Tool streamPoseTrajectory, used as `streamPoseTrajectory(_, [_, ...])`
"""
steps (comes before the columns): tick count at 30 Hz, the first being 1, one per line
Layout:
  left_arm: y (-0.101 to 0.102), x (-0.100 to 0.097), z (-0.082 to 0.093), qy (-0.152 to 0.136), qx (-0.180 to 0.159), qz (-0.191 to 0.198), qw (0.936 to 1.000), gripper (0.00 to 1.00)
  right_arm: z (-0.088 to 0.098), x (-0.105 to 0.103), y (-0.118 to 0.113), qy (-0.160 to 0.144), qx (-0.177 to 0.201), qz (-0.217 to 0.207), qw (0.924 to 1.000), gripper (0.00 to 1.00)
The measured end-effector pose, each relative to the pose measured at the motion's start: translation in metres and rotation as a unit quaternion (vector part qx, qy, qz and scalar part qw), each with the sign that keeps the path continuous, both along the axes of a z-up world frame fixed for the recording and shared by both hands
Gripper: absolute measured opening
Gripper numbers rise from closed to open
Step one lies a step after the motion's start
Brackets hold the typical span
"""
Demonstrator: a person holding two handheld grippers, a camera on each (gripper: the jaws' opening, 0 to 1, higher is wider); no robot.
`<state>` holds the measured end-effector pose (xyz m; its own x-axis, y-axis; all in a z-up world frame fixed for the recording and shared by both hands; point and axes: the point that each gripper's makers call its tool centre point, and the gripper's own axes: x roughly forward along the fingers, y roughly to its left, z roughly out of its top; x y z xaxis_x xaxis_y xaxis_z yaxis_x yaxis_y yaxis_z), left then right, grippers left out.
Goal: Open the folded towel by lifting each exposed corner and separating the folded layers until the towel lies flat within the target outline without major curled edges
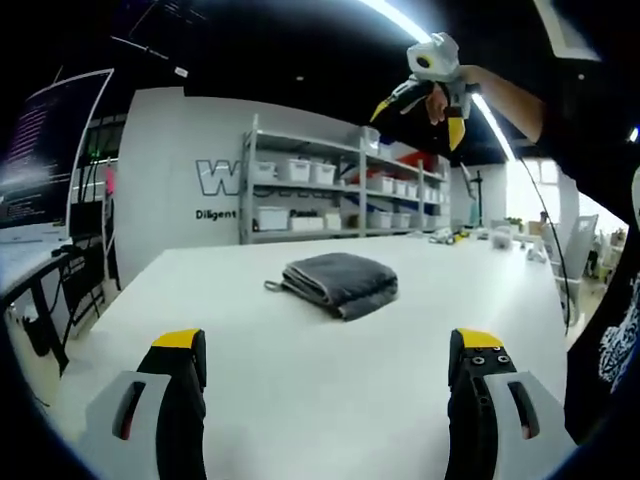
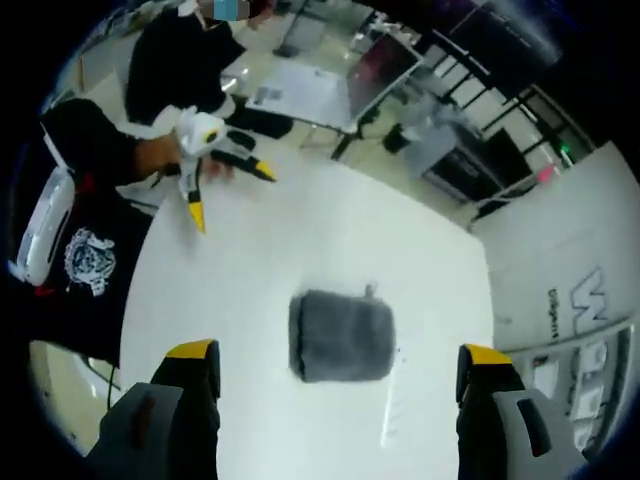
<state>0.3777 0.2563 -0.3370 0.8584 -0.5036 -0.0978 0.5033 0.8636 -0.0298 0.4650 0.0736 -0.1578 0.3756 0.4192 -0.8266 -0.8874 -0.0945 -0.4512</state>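
the white table (image 1: 250,330) carries the folded grey towel (image 1: 338,283), lying ahead between the left gripper (image 1: 325,365) jaws and untouched. both the left and right gripper (image 2: 340,375) are spread wide, empty. unfolding hasn't started; next, reach an exposed corner.

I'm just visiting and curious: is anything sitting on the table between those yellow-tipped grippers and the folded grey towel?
Nothing visible. In the left gripper view, bare white table lies between the open left gripper and the towel. The right gripper looks down on it from above, jaws open, with only bare tabletop around it.
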Motion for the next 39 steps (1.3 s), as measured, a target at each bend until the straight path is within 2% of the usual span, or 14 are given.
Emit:
streamPoseTrajectory(15, [-0.004,0.009,-0.003,0.004,-0.01,-0.002,0.9999,1.0,-0.026,0.027,0.009,-0.015,-0.015,-0.008,0.9997,0.98])
streamPoseTrajectory(20, [-0.01,0.016,0.003,0.0,-0.021,-0.004,0.9998,1.0,-0.03,0.04,0.002,-0.011,-0.015,-0.021,0.9996,0.98])
streamPoseTrajectory(31, [-0.026,0.035,0.015,-0.004,-0.012,-0.012,0.9998,1.0,-0.044,0.063,-0.011,-0.003,-0.016,-0.042,0.999,0.97])
streamPoseTrajectory(39, [-0.031,0.04,0.024,-0.015,-0.007,-0.015,0.9998,1.0,-0.049,0.066,-0.014,-0.004,-0.021,-0.043,0.9988,0.97])
